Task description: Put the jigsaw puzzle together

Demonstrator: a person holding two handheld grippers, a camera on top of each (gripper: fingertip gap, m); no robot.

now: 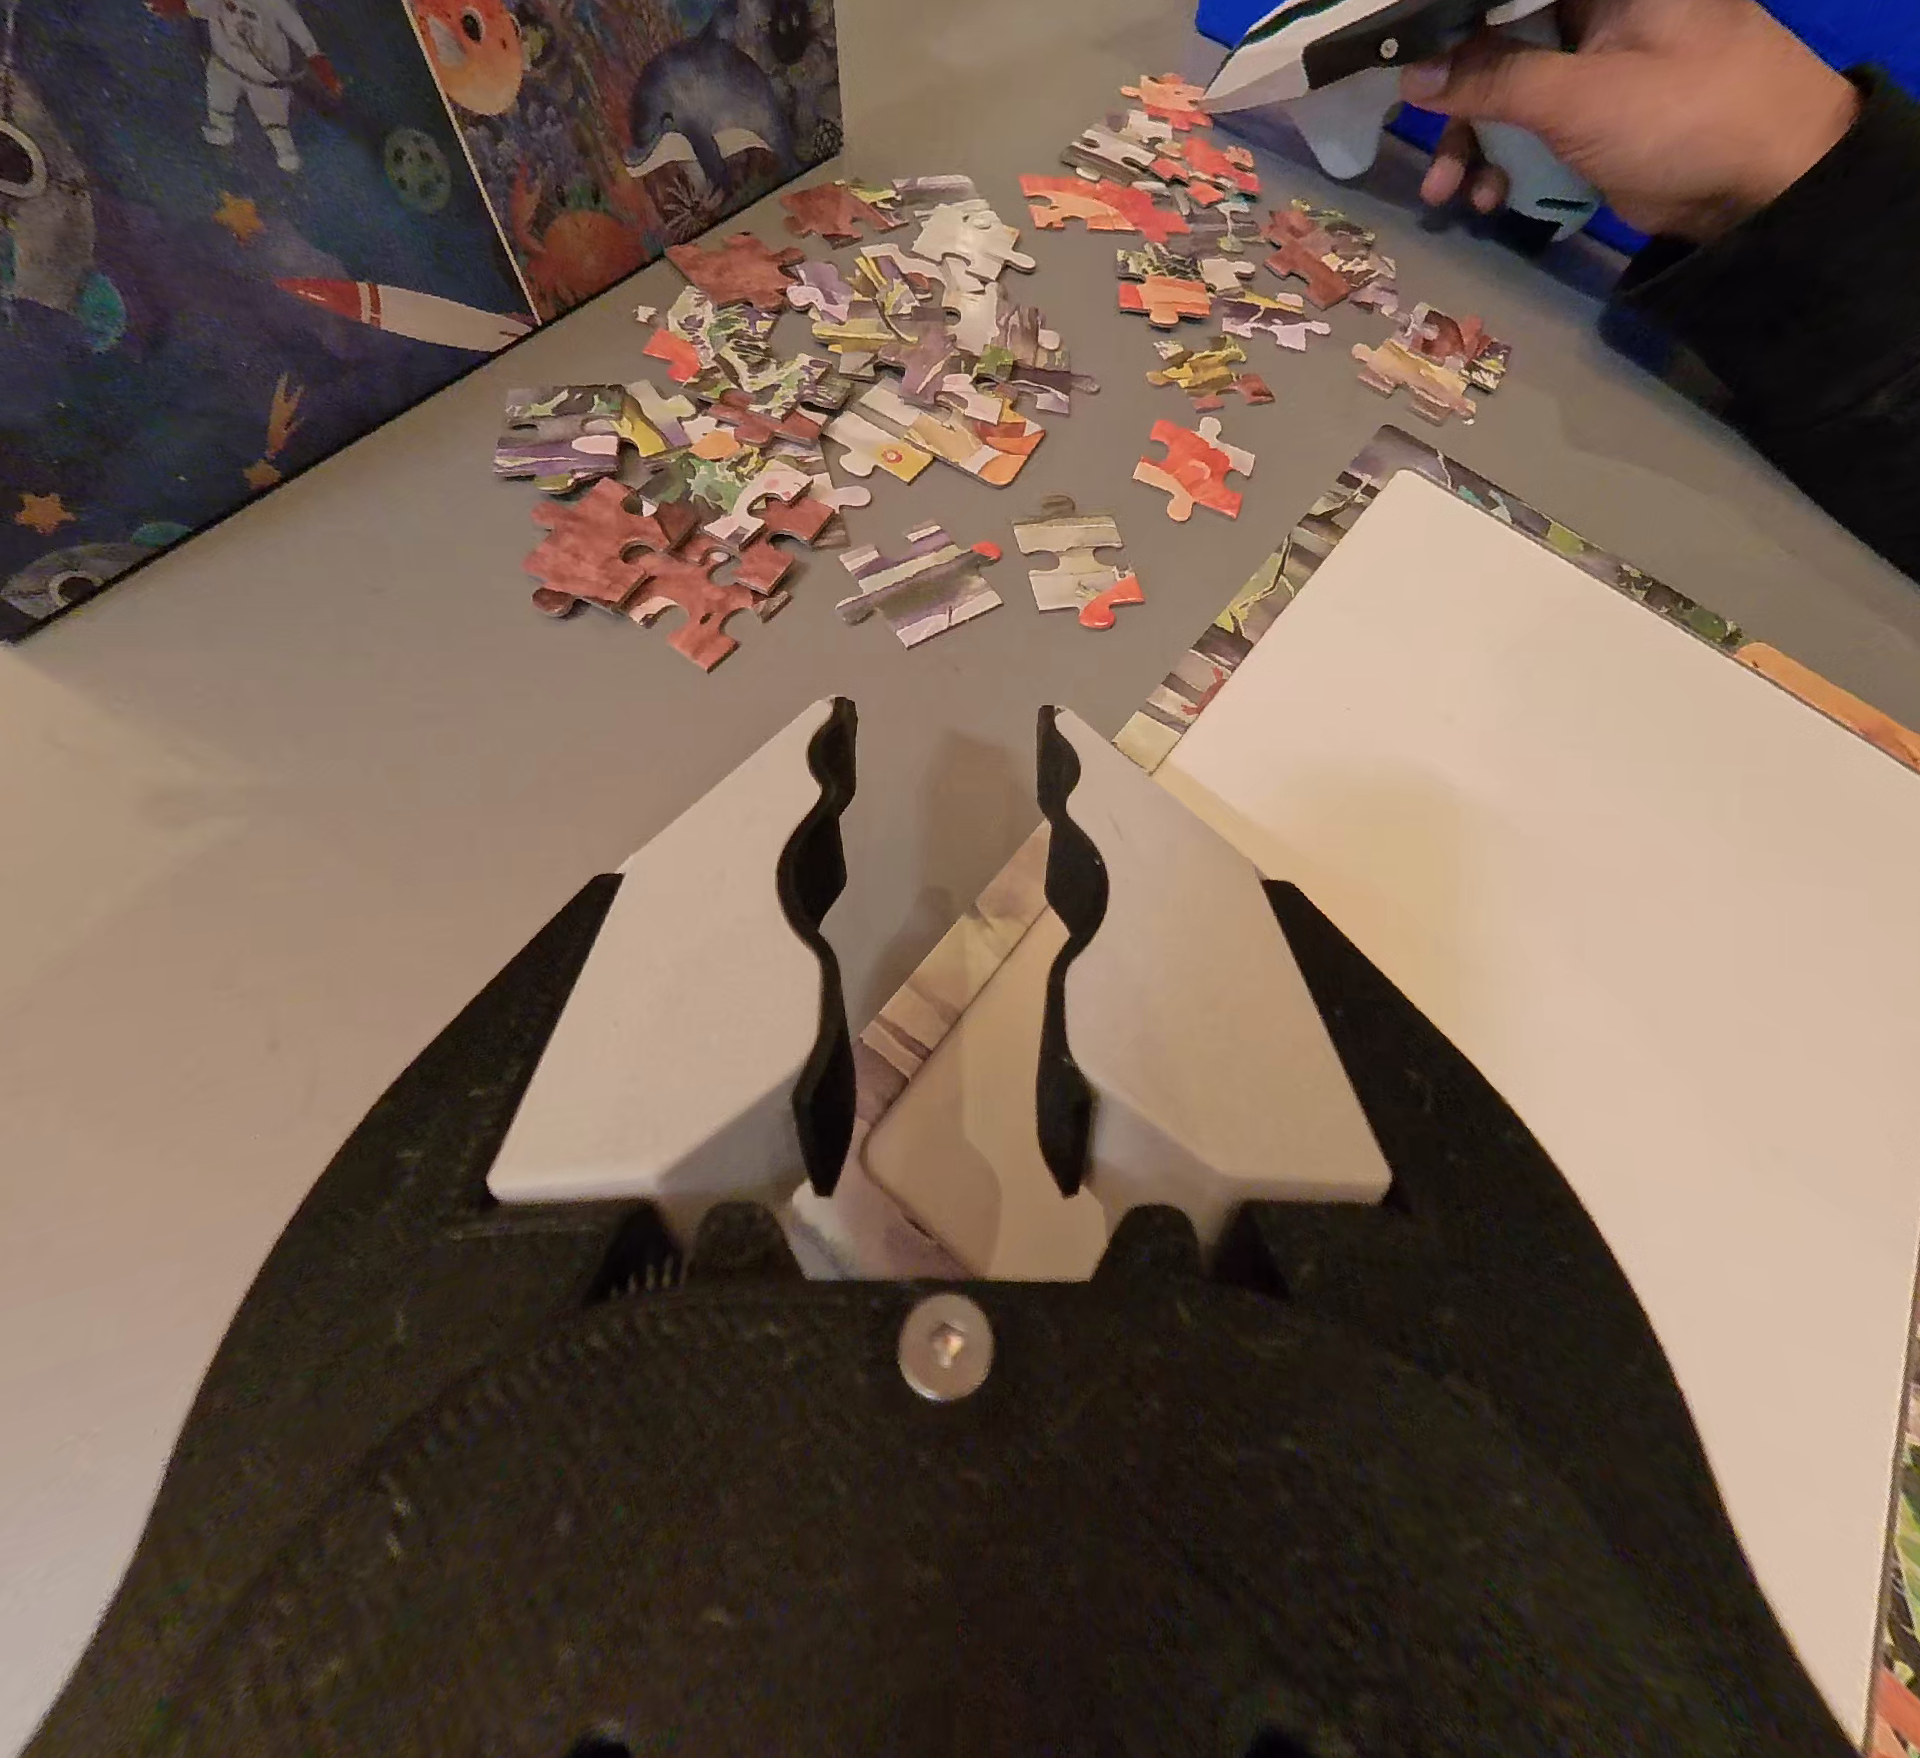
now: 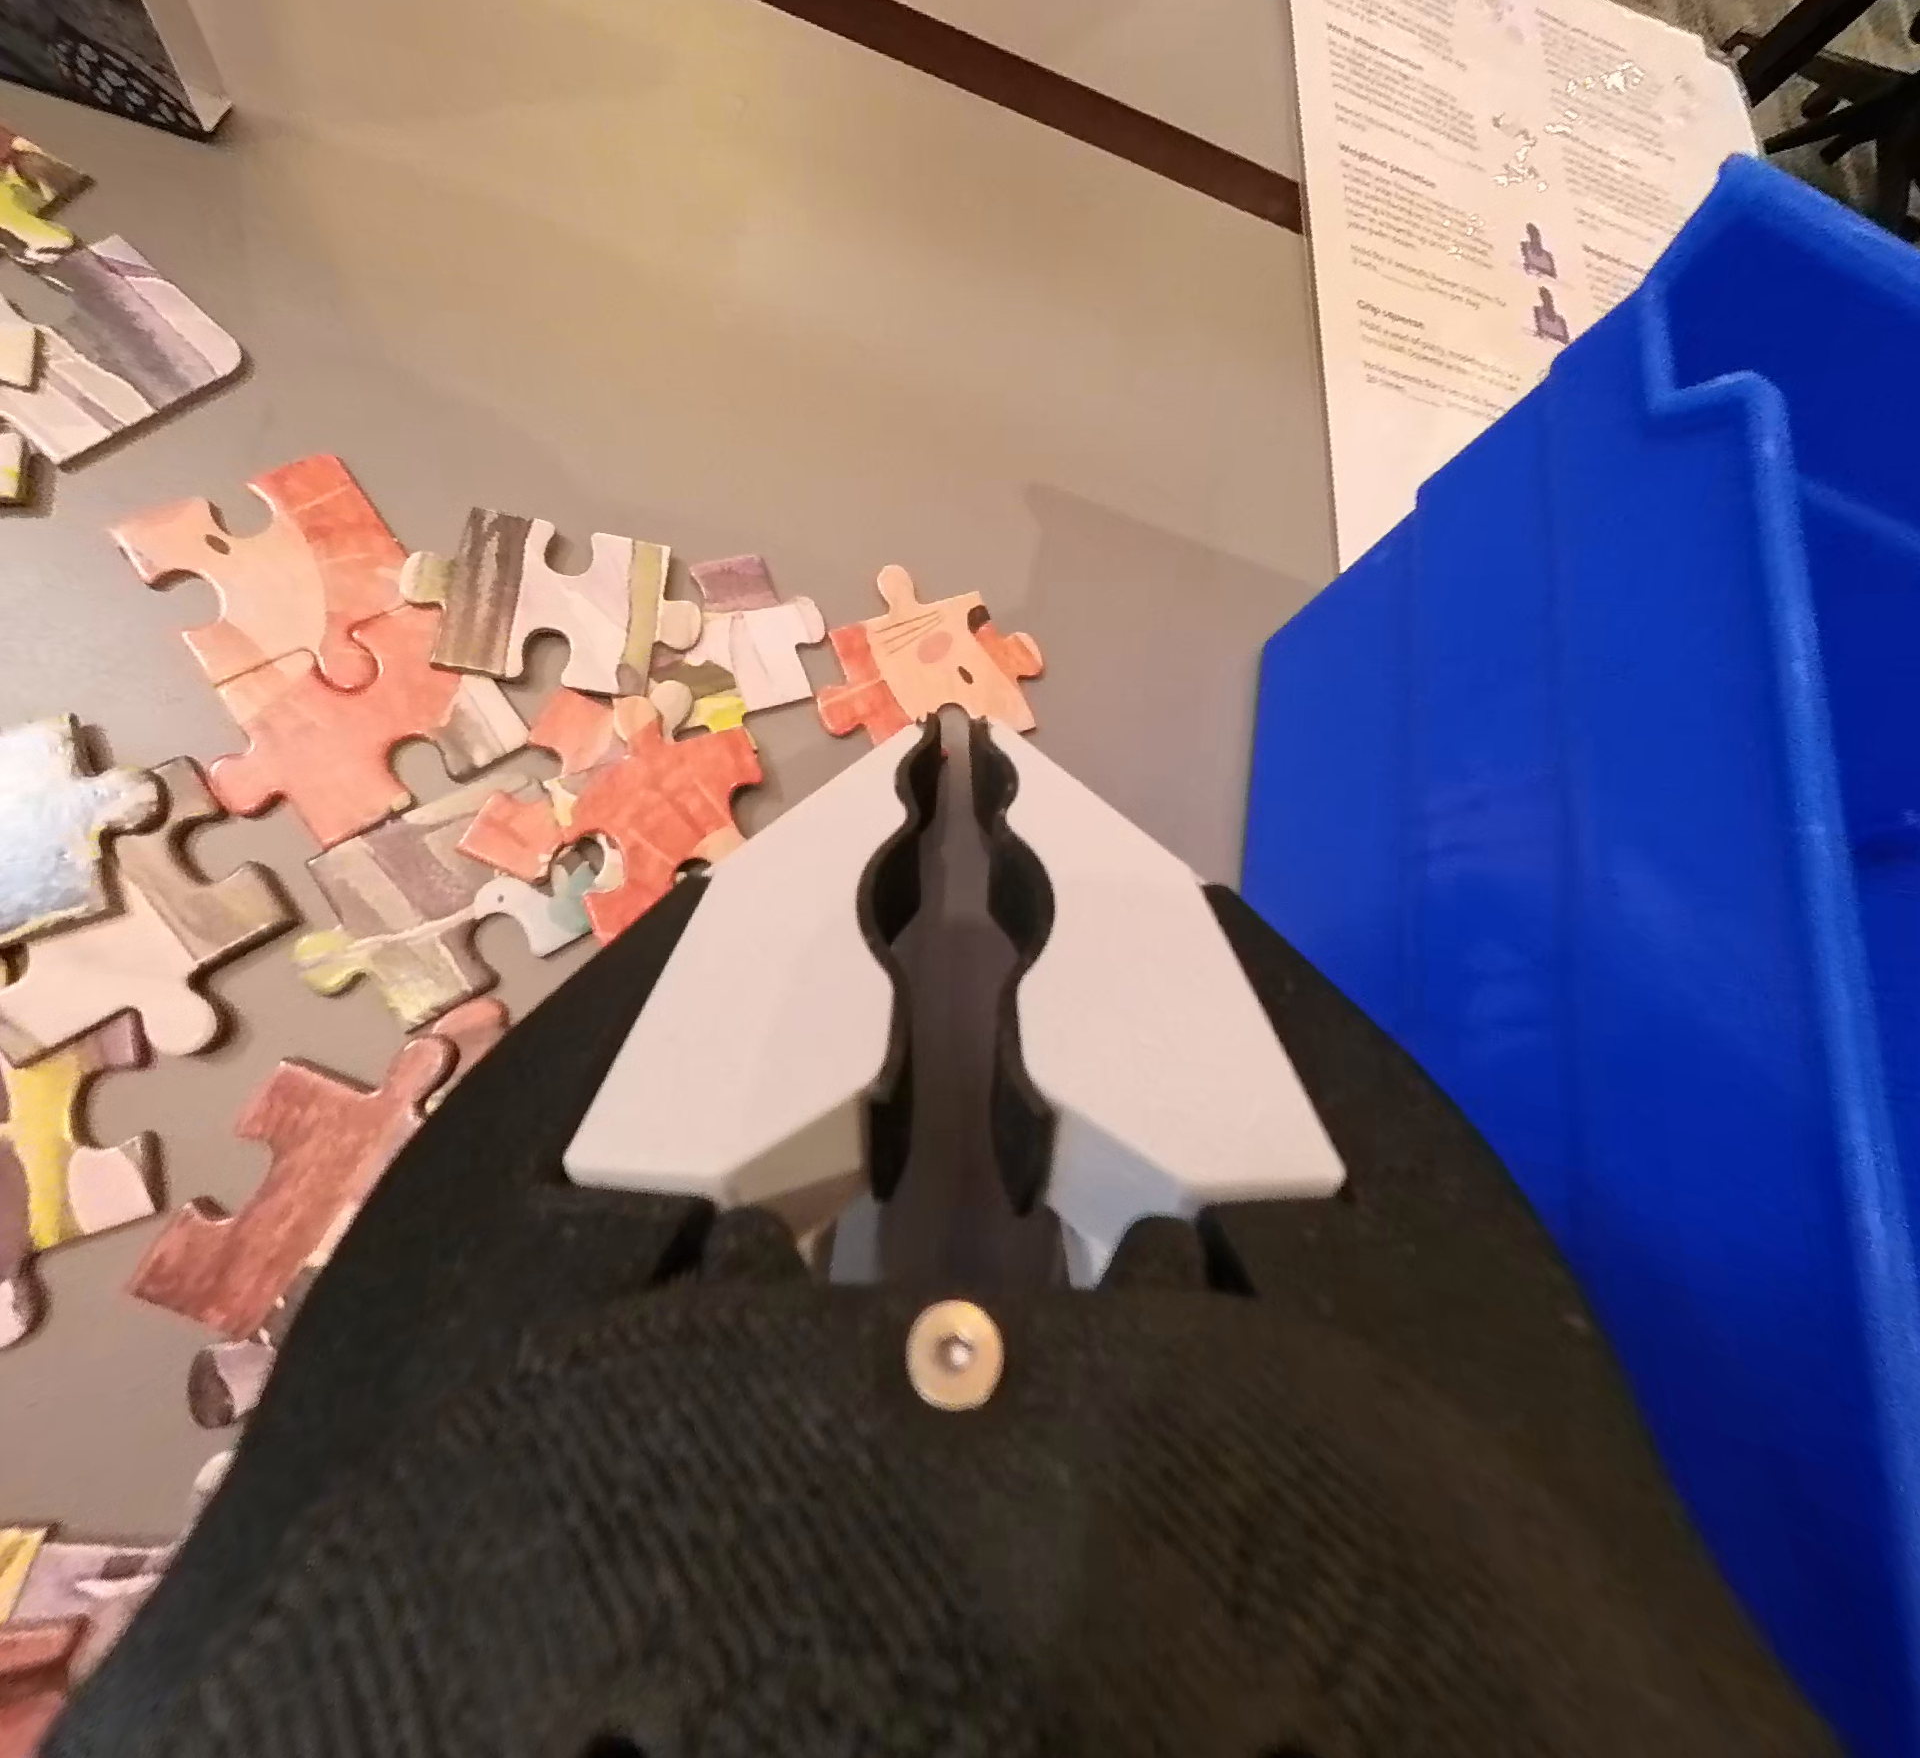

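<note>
Many loose jigsaw pieces [image 1: 831,389] lie scattered on the grey table [image 1: 364,721]. A white puzzle board with a printed border [image 1: 1455,877] lies at the right. My left gripper [image 1: 945,721] is open and empty, hovering over the board's near corner. My right gripper [image 2: 951,734] is closed, with its tips pinching the near edge of an orange piece with whiskers [image 2: 935,659] at the far end of the pile. In the left wrist view the right gripper [image 1: 1221,93] touches that same orange piece [image 1: 1169,93]. More orange and grey pieces [image 2: 312,669] lie to its left.
Two illustrated puzzle boxes, a space one [image 1: 208,202] and a sea one [image 1: 623,46], stand at the left. A blue plastic bin [image 2: 1610,773] stands close on the right of my right gripper. A printed sheet [image 2: 1455,202] lies behind it. A hand [image 1: 1621,119] holds the right gripper. The tips of one gripper are about 40 centimetres away from the tips of the other.
</note>
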